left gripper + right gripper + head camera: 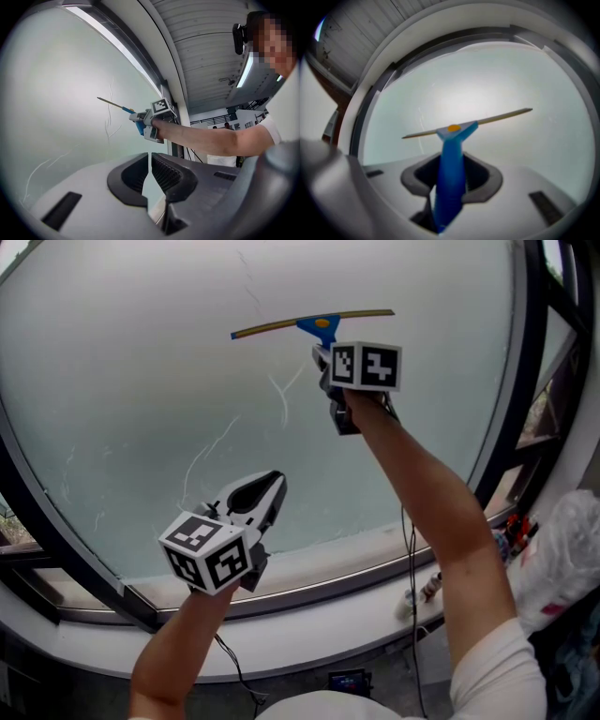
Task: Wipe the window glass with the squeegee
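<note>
**A:** High on the window glass (131, 381), what does the right gripper (450, 183) hold?

**B:** Its jaws are clamped on the squeegee (451, 150) by the blue handle. The blade lies crosswise near the top of the pane, apparently so a downward pull would sweep the pale streaks (281, 399) below it.

**A:** And the left gripper (151, 176)?

**B:** It is low and well apart, jaws nearly together on nothing. I'd say it is just keeping clear.

**A:** What does the squeegee look like?

**B:** A blue handle flares into a triangular head with an orange dot. The thin olive blade is slightly tilted.
</note>
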The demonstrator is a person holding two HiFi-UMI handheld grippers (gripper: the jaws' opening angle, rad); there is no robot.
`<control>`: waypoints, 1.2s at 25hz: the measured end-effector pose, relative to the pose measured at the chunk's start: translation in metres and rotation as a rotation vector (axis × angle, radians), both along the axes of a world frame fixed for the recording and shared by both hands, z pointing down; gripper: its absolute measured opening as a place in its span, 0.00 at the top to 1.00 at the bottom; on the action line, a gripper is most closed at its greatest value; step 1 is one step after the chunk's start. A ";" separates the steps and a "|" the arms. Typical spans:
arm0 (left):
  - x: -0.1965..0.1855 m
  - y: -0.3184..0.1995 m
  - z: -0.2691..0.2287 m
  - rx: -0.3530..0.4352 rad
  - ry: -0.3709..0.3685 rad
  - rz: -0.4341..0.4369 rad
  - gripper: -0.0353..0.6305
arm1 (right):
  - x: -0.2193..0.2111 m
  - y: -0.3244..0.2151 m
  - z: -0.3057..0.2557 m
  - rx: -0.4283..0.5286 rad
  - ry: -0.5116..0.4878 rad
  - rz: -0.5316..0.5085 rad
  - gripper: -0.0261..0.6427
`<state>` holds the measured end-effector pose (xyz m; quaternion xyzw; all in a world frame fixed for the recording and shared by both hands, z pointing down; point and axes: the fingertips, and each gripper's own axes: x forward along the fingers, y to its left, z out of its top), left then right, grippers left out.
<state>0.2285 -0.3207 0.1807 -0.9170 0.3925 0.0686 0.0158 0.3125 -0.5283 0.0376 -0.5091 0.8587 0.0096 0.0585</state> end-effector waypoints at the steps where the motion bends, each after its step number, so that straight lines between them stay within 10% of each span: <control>1: 0.001 0.000 0.002 -0.005 0.003 0.003 0.88 | 0.000 0.001 0.003 -0.002 0.000 -0.002 0.75; 30: 0.000 -0.005 0.054 -0.109 0.038 0.006 0.88 | -0.004 0.004 0.084 -0.094 0.025 -0.013 0.75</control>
